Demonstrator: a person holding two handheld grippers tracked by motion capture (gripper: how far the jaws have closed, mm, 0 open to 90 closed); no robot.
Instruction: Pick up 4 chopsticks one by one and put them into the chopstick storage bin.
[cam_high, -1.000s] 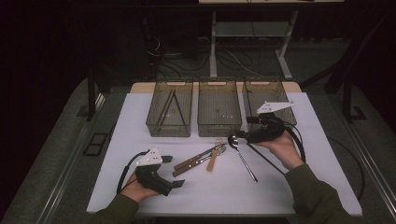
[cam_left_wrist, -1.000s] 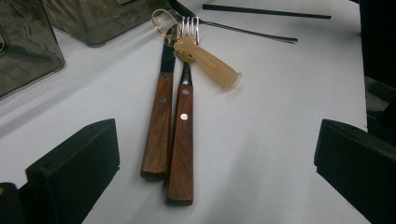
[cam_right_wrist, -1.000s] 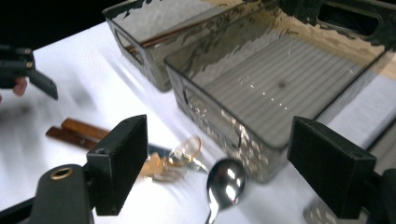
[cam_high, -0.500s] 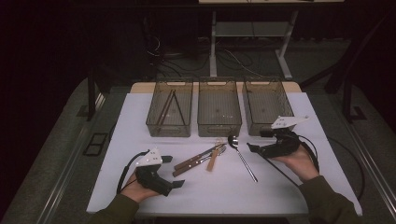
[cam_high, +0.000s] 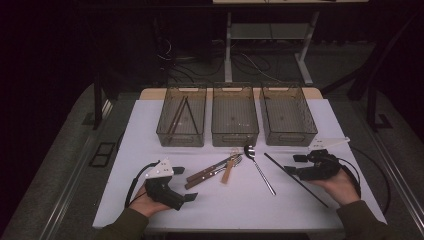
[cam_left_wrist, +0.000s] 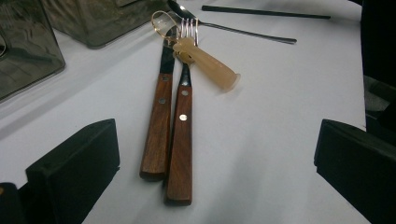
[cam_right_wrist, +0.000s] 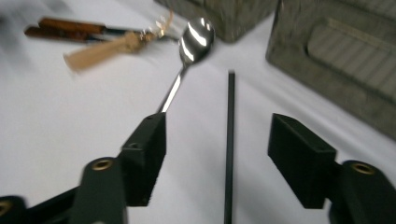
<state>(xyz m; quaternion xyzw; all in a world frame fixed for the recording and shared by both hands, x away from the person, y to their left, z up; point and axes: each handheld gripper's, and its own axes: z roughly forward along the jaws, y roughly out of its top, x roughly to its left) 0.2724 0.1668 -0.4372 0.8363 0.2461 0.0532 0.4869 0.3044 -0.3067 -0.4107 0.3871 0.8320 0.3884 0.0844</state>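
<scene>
Right gripper (cam_right_wrist: 217, 161) half-open, jaws just been closing, straddling thin black chopstick (cam_right_wrist: 229, 140) lying flat between pads, probably untouched; centre it, lower to white table (cam_high: 235, 200), pinch clear of steel spoon (cam_right_wrist: 191, 51) beside left jaw; left gripper (cam_left_wrist: 217, 172) wide, empty.

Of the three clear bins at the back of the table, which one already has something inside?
The left bin. Dark chopsticks lie slanted inside it. The middle bin and the right bin appear to hold nothing.
</scene>
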